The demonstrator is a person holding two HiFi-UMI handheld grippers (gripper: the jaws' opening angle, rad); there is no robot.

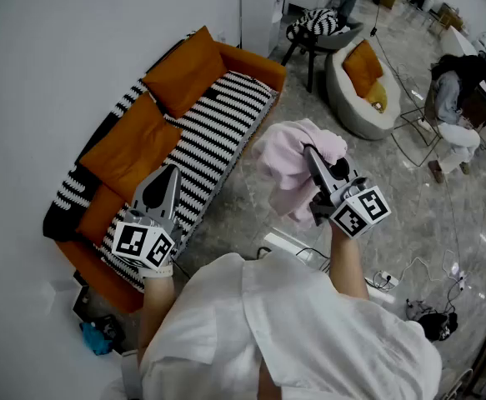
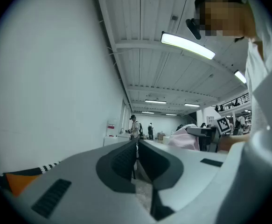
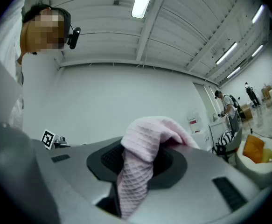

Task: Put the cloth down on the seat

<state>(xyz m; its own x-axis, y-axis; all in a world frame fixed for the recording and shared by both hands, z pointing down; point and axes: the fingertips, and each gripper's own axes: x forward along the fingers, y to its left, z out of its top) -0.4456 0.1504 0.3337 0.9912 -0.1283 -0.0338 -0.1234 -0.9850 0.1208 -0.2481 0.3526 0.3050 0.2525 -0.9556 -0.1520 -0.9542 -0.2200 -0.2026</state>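
Pink cloth (image 1: 280, 157): hung bunched, clamped in the right tongs (image 1: 310, 153), above the floor (image 1: 247, 202) just right of the striped sofa seat (image 1: 222, 127). Left tongs (image 1: 172, 173), closed and empty, were nearer the seat.

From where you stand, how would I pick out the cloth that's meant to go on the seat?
Find the long sofa with orange cushions and a black-and-white striped seat. Just to its right, the right tongs grip a pink cloth above the floor. It is the only pale pink, waffle-textured bundle, held in the air.
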